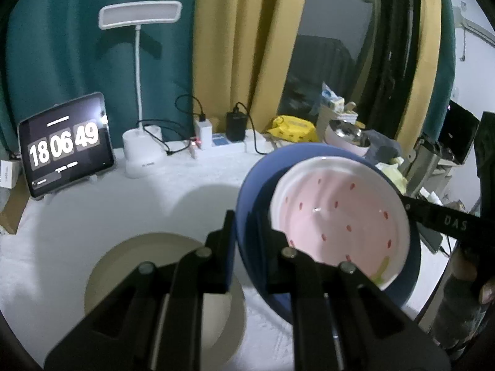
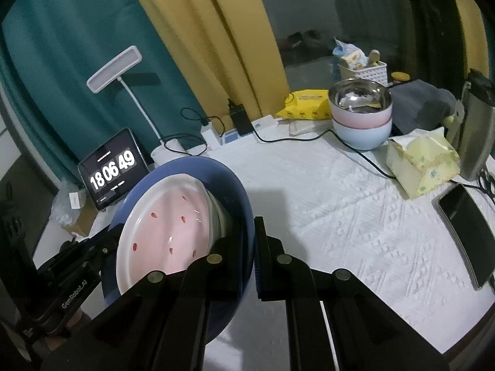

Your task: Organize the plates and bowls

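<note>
Blue plate [image 1: 247, 191] | both grippers clamp rim | pink bowl [image 1: 340, 213] inside (seemingly loose)

A white textured cloth covers the table [image 2: 355, 222]. On it lie a beige plate [image 1: 130, 266] near the front, a tablet clock [image 1: 66, 148], a lamp base [image 1: 144, 154], a power strip [image 1: 229, 147], stacked bowls [image 2: 360, 117], a tissue pack [image 2: 422, 167] and a phone [image 2: 470, 232].
</note>
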The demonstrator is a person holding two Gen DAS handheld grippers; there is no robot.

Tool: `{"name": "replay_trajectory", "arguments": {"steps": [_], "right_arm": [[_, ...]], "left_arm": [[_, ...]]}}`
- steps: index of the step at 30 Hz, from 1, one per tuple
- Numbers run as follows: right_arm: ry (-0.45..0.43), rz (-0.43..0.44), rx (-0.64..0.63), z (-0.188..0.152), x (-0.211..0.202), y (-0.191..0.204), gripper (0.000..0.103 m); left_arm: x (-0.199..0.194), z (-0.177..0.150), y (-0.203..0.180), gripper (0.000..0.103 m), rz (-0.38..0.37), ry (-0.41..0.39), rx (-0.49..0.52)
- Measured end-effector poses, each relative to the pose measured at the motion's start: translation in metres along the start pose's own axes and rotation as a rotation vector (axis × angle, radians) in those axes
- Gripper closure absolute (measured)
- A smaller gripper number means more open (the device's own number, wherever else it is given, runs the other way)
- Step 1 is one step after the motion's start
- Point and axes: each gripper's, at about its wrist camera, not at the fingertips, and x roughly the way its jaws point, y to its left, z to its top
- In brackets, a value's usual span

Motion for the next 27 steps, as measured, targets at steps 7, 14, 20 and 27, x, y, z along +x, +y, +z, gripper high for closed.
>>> {"name": "replay_trajectory", "arguments": {"steps": [7, 14, 20, 27], "right_arm": [[0.003, 0.011, -0.026, 0.003, 0.004, 0.018, 0.095], [0.010, 0.030, -0.047, 0.006, 0.012, 0.039, 0.095], [0.023, 0.046, -0.071, 0.006, 0.021, 0.060, 0.095], [0.039, 0.063, -0.101, 0.006, 0.033, 0.084, 0.095]], "left_arm": [[-0.009, 0.000, 0.015, 0.091, 0.022, -0.012, -0.022], [-0.018, -0.001, 0.035, 0.091, 0.045, -0.025, -0.043], [-0.026, -0.003, 0.055, 0.091, 0.062, -0.035, -0.069], [-0.033, -0.007, 0.080, 0.091, 0.086, -0.037, -0.097]]}}
